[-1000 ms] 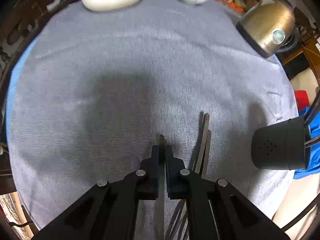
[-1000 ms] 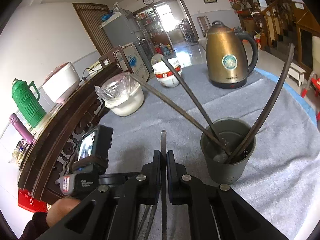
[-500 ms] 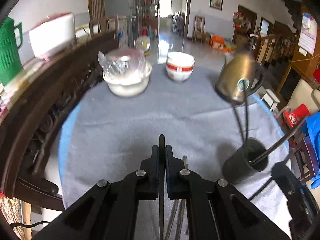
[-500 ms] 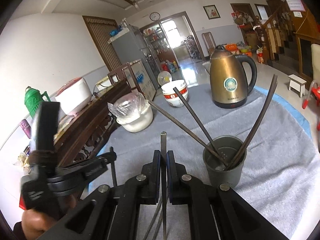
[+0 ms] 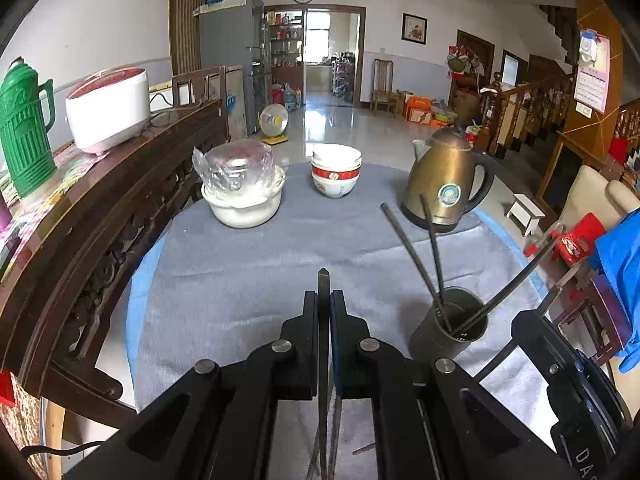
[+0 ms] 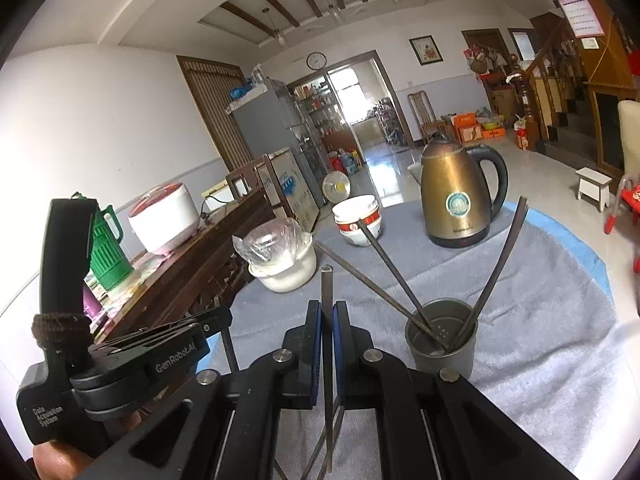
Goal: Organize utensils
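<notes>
Both views show the grey utensil cup [image 5: 450, 330] standing on the cloth-covered tabletop [image 5: 240, 272] with three dark utensils [image 6: 498, 268] leaning inside. The left gripper [image 5: 324, 300] has its fingers closed narrowly on a flat metal utensil [image 5: 323, 280]; the right gripper [image 6: 327, 312] likewise clamps a second metal strip [image 6: 327, 280]. Only the right wrist view shows the left gripper's body and the hand [image 6: 60, 456] holding it; only the left wrist view shows a blue cloth [image 5: 622, 256] at right.

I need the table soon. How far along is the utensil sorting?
Three utensils already stand in the grey cup. The left gripper and right gripper are each shut on a flat metal utensil. A few more seem to lie on the cloth below.
</notes>
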`<state>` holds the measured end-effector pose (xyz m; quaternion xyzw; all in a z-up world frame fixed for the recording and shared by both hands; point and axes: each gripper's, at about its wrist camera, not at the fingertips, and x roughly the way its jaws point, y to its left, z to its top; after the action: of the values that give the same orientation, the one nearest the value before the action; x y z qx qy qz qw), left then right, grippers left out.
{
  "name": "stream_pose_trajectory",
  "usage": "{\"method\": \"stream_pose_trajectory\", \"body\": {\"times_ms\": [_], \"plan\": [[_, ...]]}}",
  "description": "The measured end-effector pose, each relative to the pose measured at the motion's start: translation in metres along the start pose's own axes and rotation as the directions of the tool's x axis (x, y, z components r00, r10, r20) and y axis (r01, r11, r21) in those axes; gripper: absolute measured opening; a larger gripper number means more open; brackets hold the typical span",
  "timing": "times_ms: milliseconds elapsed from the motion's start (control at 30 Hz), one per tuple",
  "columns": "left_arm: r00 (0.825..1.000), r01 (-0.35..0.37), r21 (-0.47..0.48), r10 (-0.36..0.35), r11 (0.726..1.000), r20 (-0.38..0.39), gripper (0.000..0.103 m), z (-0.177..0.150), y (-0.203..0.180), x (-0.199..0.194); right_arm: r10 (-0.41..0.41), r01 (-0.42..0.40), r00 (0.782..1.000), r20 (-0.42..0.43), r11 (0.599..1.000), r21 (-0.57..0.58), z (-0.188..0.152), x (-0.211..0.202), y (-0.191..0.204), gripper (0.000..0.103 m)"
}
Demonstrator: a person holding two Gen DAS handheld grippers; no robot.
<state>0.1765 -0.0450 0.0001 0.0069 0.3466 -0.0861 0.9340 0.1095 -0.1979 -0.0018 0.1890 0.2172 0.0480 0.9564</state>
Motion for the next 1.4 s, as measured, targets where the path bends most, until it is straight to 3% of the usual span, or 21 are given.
{"method": "stream_pose_trajectory", "body": {"times_ms": [533,933,1233,1400], "plan": [[0.995,0.043,0.026,-0.045,0.999,0.088,0.006,0.025,-0.034,-0.032,-0.021,0.021,0.996,0.091,1.0,-0.004,0.042,-0.029,-0.029,0.006],[0.986,0.113,0.024,-0.115,0.993,0.121,0.006,0.056,-0.056,-0.032,-0.066,0.067,0.982,0.178,0.998,0.002,0.092,-0.038,-0.062,0.006],[0.965,0.198,0.015,-0.198,0.98,0.172,0.006,0.098,-0.072,-0.036,-0.094,0.095,0.968,0.234,0.995,0.006,0.127,-0.029,-0.079,0.006],[0.949,0.24,-0.009,-0.232,0.971,0.212,0.006,0.105,-0.08,-0.026,-0.109,0.11,0.973,0.202,0.994,0.007,0.124,-0.012,-0.088,0.006]]}}
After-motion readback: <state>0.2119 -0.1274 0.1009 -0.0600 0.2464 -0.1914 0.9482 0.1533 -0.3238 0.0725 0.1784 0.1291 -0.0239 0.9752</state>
